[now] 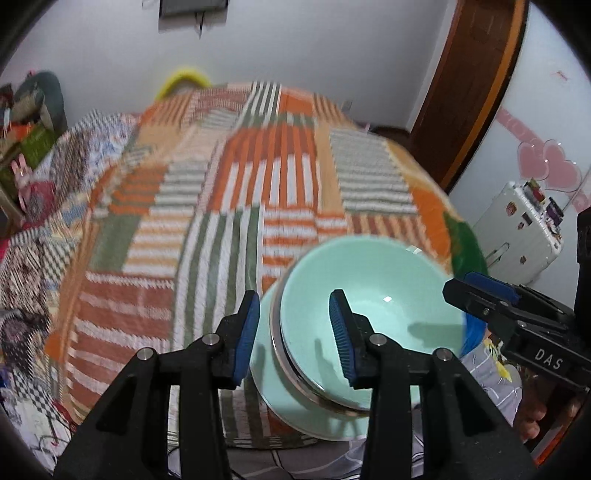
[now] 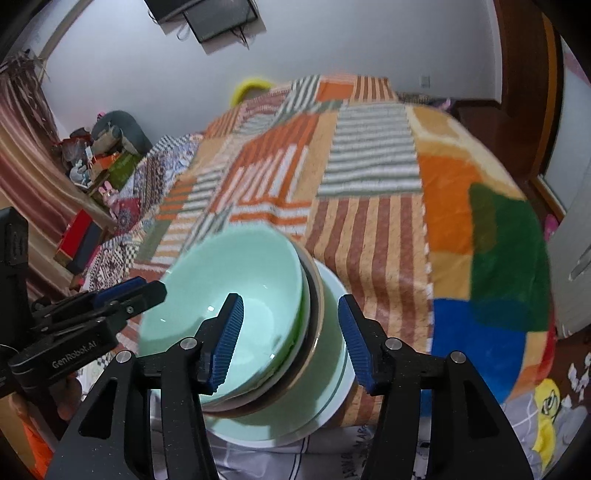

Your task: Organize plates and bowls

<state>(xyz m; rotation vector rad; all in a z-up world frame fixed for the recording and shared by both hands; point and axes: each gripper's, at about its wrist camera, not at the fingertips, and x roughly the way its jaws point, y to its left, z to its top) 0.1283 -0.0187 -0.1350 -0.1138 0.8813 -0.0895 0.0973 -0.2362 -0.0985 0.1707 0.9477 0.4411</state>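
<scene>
I see the stacked mint bowl [image 1: 373, 295] on its plate [image 2: 332, 398] at the bed's [image 1: 221, 184] near edge, directly below both released hand-held grippers, left [image 1: 293, 334] and right [image 2: 291, 341], each straddling opposite rims, neither nearer.

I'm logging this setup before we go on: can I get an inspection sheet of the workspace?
Surface: striped patchwork blanket over a bed.
Job's things: mint green bowl nested in a stack on a pale plate, at the blanket's near edge.
Clutter: nothing seen on the blanket besides the stack.
Grippers: left hand-held gripper and right hand-held gripper both open, holding nothing.
Cables: dark cords below the blanket edge.
Surroundings: white suitcase, wooden door frame, wall screen.
</scene>
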